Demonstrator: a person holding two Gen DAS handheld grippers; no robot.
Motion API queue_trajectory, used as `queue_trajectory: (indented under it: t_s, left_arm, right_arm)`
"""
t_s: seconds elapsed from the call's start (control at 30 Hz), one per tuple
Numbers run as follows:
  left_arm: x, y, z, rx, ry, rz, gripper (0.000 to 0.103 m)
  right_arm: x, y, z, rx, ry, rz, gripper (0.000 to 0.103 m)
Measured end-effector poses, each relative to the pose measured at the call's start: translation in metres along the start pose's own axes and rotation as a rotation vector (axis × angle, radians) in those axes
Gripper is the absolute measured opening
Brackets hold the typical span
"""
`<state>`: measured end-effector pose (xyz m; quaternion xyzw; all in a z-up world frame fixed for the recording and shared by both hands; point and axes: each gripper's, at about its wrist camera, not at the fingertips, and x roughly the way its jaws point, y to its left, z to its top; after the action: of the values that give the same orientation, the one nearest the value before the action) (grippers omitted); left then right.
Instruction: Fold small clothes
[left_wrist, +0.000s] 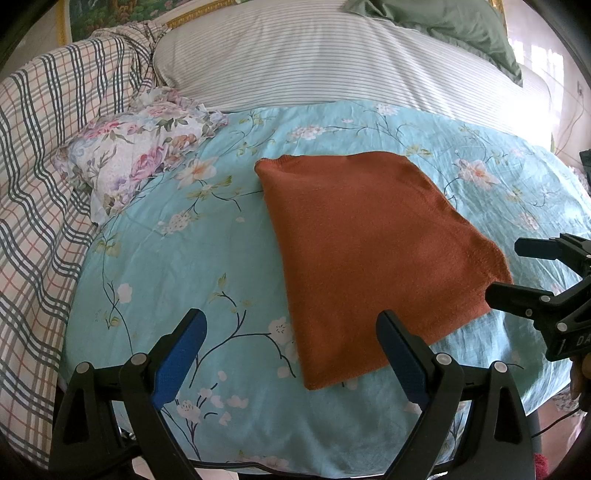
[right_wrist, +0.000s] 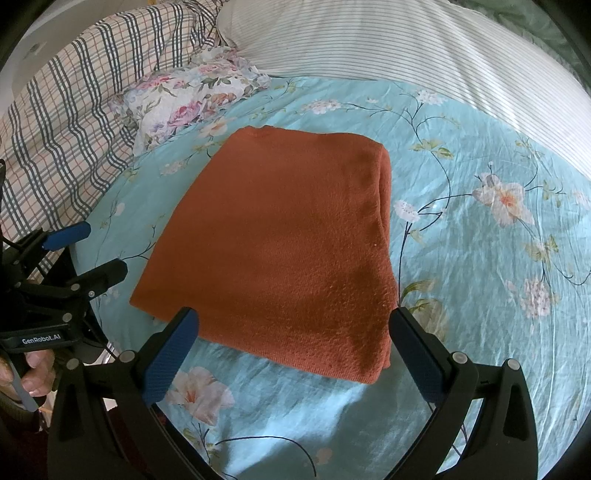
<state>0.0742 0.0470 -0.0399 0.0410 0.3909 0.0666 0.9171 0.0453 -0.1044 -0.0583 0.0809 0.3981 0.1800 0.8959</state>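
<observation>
Left wrist view: left gripper (left_wrist: 291, 354) spread wide, holding nothing, above the near edge of the bed sheet (left_wrist: 207, 258). Folded rust cloth (left_wrist: 369, 251) lies flat toward the sheet's near right side; right gripper (left_wrist: 517, 273) hangs beside its right corner.

Right wrist view: right gripper (right_wrist: 291, 354) wide, empty, straddling the cloth's (right_wrist: 280, 243) near edge. Risk: pinching only the top layer would peel the fold open; catching sheet (right_wrist: 480, 258) would drag it.
</observation>
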Motion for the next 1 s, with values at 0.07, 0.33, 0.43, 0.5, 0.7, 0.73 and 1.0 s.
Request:
queue_trajectory:
  t_s: [0.07, 0.33, 0.43, 0.5, 0.7, 0.73, 1.0]
  left_arm:
    - [-0.0004, -0.0010, 0.0002, 0.000, 0.000, -0.002, 0.094]
    - [-0.0019, -0.0037, -0.0004, -0.003, -0.001, -0.001, 0.094]
    - [-0.0018, -0.0033, -0.0004, -0.003, -0.001, -0.001, 0.094]
    - [-0.0020, -0.0041, -0.0003, -0.002, -0.001, -0.002, 0.094]
    - [-0.0013, -0.0051, 0.0015, -0.002, -0.002, -0.005, 0.094]
    - [-0.0006, -0.0040, 0.0027, -0.002, -0.002, -0.007, 0.094]
    - [0.0001, -0.0043, 0.0066, -0.002, -0.008, -0.011, 0.094]
  right_arm:
    - [-0.0004, 0.0001, 0.0004, 0.001, 0.000, 0.002, 0.102]
    - [-0.0013, 0.0012, 0.0005, 0.004, -0.001, 0.000, 0.102]
    - [-0.0011, 0.0011, 0.0004, 0.004, -0.001, -0.001, 0.102]
    - [-0.0010, 0.0011, 0.0001, 0.004, -0.001, 0.000, 0.102]
    - [-0.0021, 0.0015, 0.0017, 0.007, -0.004, -0.002, 0.102]
    - [-0.0023, 0.0019, 0.0027, 0.007, -0.005, -0.002, 0.102]
    - [-0.0007, 0.0003, 0.0079, 0.008, -0.011, -0.004, 0.102]
